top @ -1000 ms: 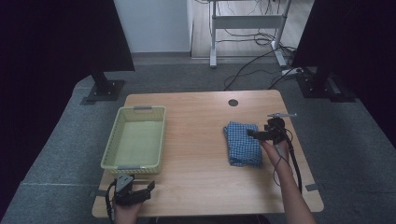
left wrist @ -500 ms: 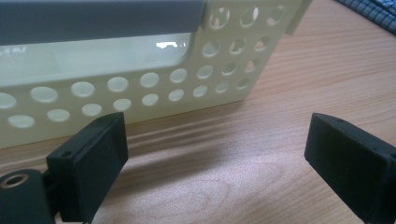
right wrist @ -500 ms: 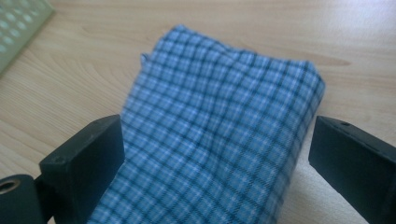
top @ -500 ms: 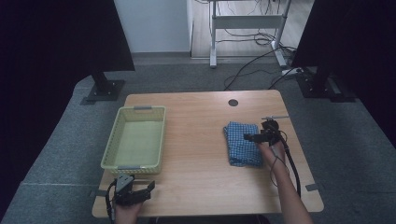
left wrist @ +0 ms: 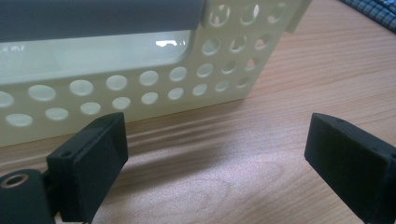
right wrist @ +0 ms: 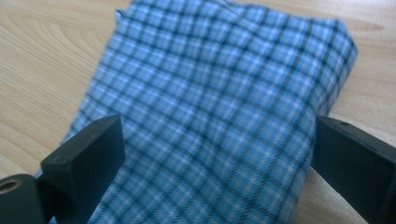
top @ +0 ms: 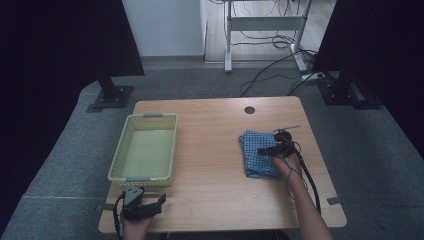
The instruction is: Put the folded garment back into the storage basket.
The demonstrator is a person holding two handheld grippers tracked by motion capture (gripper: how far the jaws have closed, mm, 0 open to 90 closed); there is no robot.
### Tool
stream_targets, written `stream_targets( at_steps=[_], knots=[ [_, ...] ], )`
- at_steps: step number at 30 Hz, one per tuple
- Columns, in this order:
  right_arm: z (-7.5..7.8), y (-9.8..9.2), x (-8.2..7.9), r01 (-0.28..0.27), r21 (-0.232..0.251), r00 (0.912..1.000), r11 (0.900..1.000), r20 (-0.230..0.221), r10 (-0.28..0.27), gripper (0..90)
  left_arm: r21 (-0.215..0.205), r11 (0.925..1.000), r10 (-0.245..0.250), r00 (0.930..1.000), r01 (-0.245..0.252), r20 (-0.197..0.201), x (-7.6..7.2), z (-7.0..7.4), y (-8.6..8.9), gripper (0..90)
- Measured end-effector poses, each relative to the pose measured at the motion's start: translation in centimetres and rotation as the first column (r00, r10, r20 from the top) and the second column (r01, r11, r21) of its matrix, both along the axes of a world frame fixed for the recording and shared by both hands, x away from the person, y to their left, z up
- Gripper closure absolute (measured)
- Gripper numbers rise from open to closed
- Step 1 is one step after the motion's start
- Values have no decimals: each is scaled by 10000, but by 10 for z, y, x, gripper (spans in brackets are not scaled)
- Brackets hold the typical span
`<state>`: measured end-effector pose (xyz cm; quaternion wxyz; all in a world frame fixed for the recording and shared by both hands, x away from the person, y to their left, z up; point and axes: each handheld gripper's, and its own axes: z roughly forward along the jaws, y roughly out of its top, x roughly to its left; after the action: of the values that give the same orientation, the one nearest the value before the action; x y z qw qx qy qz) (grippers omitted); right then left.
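Since the earlier frame, the right gripper (top: 266, 149) has advanced toward nine o'clock and now sits over the folded blue checked cloth (top: 258, 154). From the gripper's own view, the jaws stand wide apart with the cloth (right wrist: 215, 112) spread between and below them, nothing clamped. That cloth lies on the surface (top: 212, 150) at three o'clock of its centre. At seven o'clock, the left gripper (top: 150, 205) rests with jaws parted, just short of the pale yellow basket (top: 120, 160), whose perforated wall (left wrist: 140, 88) faces them.
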<state>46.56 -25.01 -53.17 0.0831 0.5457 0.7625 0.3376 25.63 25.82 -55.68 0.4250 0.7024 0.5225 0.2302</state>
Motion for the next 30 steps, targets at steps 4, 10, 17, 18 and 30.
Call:
stream_targets(
  at_steps=[4,10,17,18,30],
  knots=[
    [-6,4,1,112,-528,9997,9985,-206,-123,74,10,10000,15,10000,-15,-20,0,0,0,63],
    [-5,12,-3,21,-1340,10000,9910,40,-16,290,10,10000,2,10000,-2,-30,0,0,0,63],
    [-5,19,-5,-159,-1868,9997,9823,136,188,339,-37,10000,20,10000,-20,-32,0,0,0,63],
    [-4,19,-5,-181,-1831,9997,9829,118,206,388,-56,10000,31,10000,-31,-31,0,0,1,63],
    [11,15,-13,-55,-1317,9997,9913,221,85,690,-10,10000,75,10000,-75,-56,0,0,0,64]
  ],
)
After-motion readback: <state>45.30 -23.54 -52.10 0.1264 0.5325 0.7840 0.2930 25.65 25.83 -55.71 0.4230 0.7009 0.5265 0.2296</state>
